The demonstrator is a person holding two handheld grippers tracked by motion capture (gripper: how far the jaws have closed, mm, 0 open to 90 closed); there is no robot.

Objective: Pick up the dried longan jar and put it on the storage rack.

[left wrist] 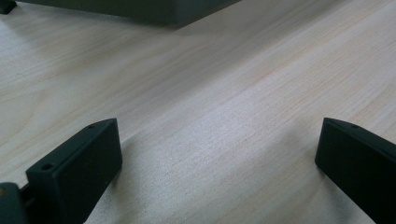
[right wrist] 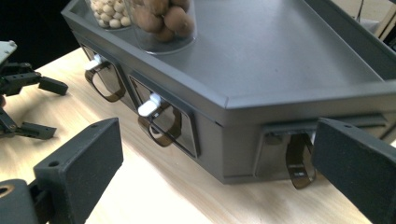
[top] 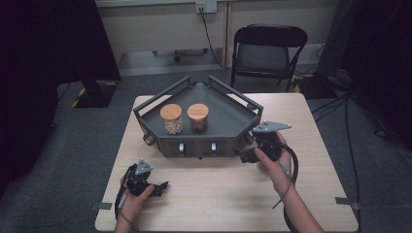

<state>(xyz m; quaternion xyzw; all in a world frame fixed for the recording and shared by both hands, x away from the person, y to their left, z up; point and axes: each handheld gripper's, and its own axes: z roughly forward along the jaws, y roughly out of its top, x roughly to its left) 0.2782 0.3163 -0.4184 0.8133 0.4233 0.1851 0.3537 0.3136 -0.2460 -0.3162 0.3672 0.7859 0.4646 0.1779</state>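
Note:
A dark grey tray-shaped box [top: 228, 116] stands at the back middle of the wooden table [top: 218, 204]. On it are two glass jars with wooden lids, one with pale balls [top: 171, 118] and one with brown nuts [top: 197, 117]. My left gripper [top: 162, 189] is open low over bare wood [left wrist: 210, 93], a little in front of the box's left part [left wrist: 140, 9]. My right gripper [top: 244, 154] is open at the box's front right corner [right wrist: 280, 51], with that corner between its jaws. The front panels carry brown loop pulls [right wrist: 163, 123] with white clips. The nut jar [right wrist: 163, 21] is at the top left.
A black folding chair [top: 267, 48] stands beyond the table's far edge. Dark curtains hang at both sides. Grey tape tabs [top: 347, 201] mark the table's front corners. Bare wood lies between the box and the near edge. The left gripper [right wrist: 28, 102] appears far off in the right gripper view.

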